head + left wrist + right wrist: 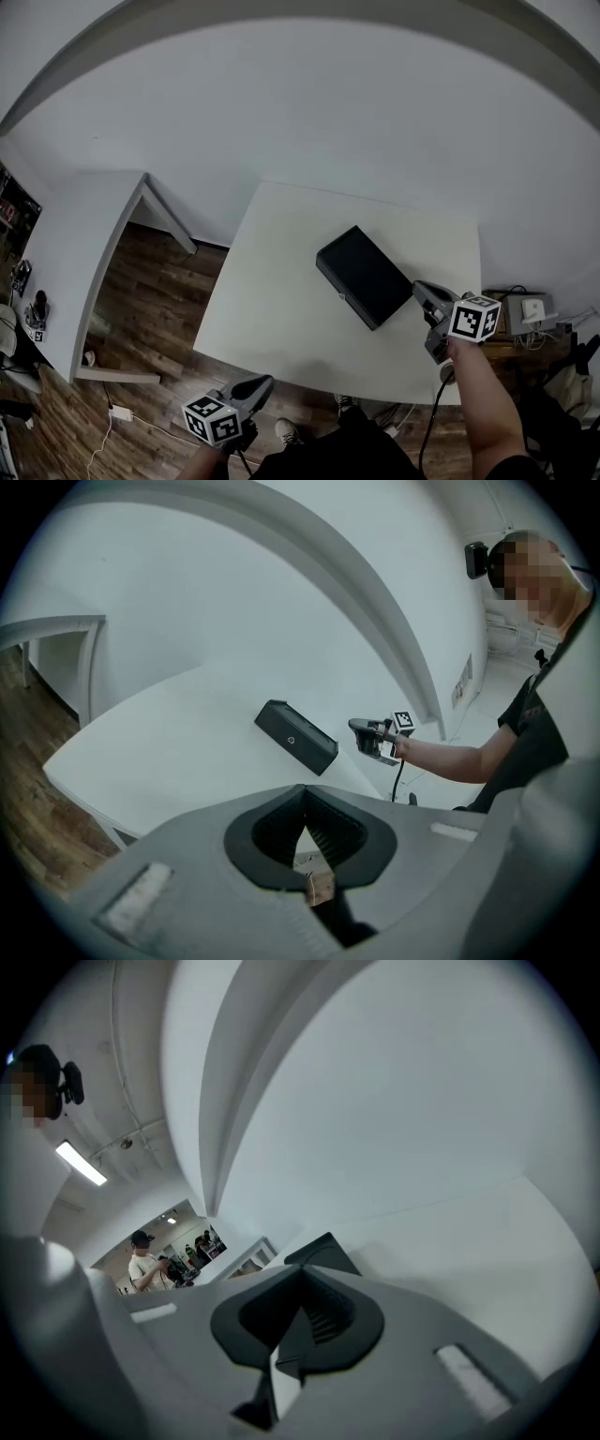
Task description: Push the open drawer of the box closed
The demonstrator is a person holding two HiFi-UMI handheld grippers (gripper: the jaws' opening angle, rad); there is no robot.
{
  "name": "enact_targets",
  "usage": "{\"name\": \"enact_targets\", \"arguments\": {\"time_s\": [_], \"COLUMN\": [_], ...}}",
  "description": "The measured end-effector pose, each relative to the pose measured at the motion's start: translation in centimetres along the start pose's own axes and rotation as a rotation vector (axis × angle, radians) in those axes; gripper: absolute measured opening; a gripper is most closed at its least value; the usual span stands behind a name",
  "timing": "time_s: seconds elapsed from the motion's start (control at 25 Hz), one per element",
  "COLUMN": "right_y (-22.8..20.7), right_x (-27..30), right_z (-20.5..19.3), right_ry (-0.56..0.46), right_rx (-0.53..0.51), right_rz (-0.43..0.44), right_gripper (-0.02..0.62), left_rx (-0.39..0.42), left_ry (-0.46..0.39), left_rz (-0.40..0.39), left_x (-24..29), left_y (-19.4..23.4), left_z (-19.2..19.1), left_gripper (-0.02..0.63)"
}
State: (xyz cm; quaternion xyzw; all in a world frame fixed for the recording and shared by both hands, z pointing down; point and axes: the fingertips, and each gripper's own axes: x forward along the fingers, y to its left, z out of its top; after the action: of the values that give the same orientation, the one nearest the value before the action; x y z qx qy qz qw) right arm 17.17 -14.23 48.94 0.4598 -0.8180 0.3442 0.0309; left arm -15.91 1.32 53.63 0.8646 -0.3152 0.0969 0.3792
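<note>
While my left gripper (259, 383) and right gripper (421, 290) have fingers pressed together, empty, I'm approaching the box (364, 277); next, push its front flush.

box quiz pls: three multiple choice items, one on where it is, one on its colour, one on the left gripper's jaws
1. Where is the box? A on the white table B on the floor C on a chair
2. Its colour? A red B black C white
3. The left gripper's jaws? A wide apart B shut on the box C shut, empty
Answers: A, it lies on the table; B, dark all over; C, the jaws meet with nothing between.
</note>
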Motion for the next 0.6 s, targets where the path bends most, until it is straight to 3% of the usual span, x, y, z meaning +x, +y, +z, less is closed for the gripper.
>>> {"name": "enact_targets", "arguments": {"time_s": [0.36, 0.6], "right_y": [10.6, 18.5], "right_x": [-4.6, -6.5], "right_z": [-7.1, -12.1], "right_ry": [-0.088, -0.131], "right_rx": [0.181, 0.33], "right_rz": [0.081, 0.172], "right_gripper": [0.003, 0.003], "left_rx": [-0.008, -0.103], "left_ry": [-0.041, -0.048], "left_rz": [-0.107, -0.203], "left_x": [-5.3, -7.6], "left_y": [-1.9, -4.3], "left_z": [-0.3, -1.7], "left_gripper": [0.0, 0.0]}}
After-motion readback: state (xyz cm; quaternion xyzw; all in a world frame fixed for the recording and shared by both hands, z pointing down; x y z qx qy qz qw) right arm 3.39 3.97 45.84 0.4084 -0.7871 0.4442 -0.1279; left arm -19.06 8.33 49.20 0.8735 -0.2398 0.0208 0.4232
